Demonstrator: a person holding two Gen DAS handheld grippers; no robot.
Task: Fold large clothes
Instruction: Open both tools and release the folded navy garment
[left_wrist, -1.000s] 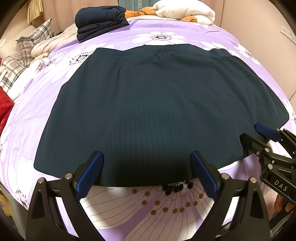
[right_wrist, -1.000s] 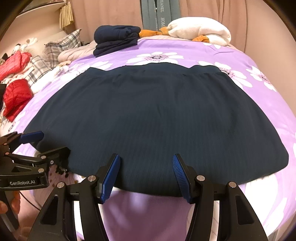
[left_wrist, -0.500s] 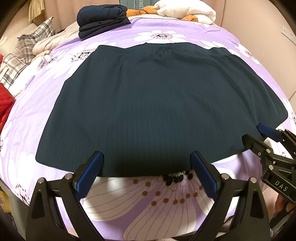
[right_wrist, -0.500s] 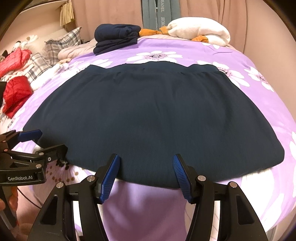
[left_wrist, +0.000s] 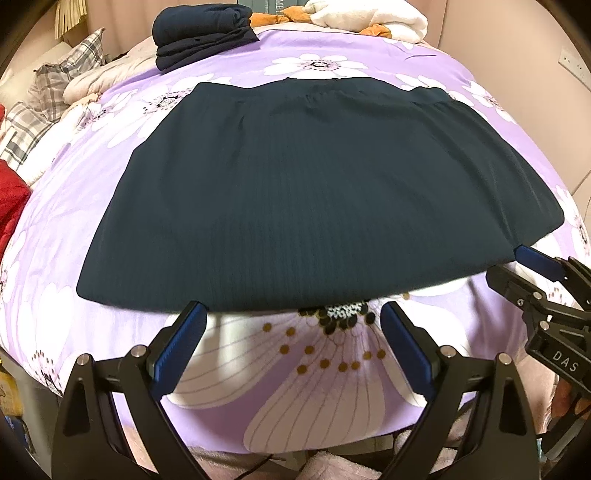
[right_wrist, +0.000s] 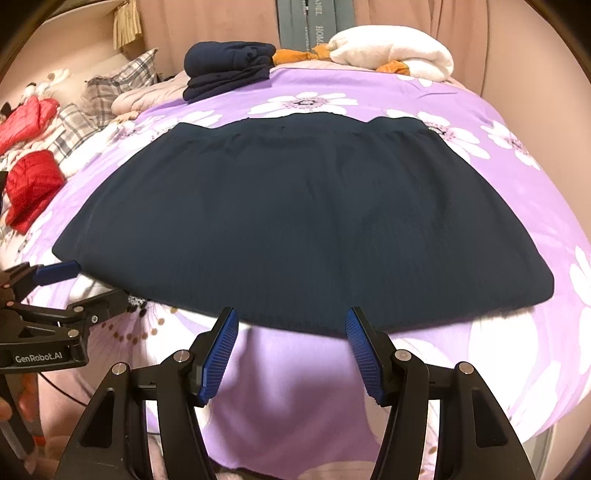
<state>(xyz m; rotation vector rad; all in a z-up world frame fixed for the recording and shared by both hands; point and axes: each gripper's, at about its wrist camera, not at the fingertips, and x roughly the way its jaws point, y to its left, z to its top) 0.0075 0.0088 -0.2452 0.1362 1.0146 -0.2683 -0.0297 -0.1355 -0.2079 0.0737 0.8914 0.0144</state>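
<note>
Skirt (left_wrist: 317, 192): dark, spread flat on flowered purple bed (left_wrist: 332, 365), hem nearest both grippers.
Left gripper (left_wrist: 293, 325): jaws apart, empty, just short of hem.
Right gripper (right_wrist: 291, 328): jaws apart, empty, at hem edge.

Matt ribbed dark cloth skirt (left_wrist: 317, 192) on smooth floral cotton-like bedspread (left_wrist: 332, 376).

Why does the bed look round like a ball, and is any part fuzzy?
Both wrist views use fisheye lenses, bulging the purple bedspread and dark skirt; in the right wrist view the skirt's near hem blurs slightly, with black corners in both.
</note>
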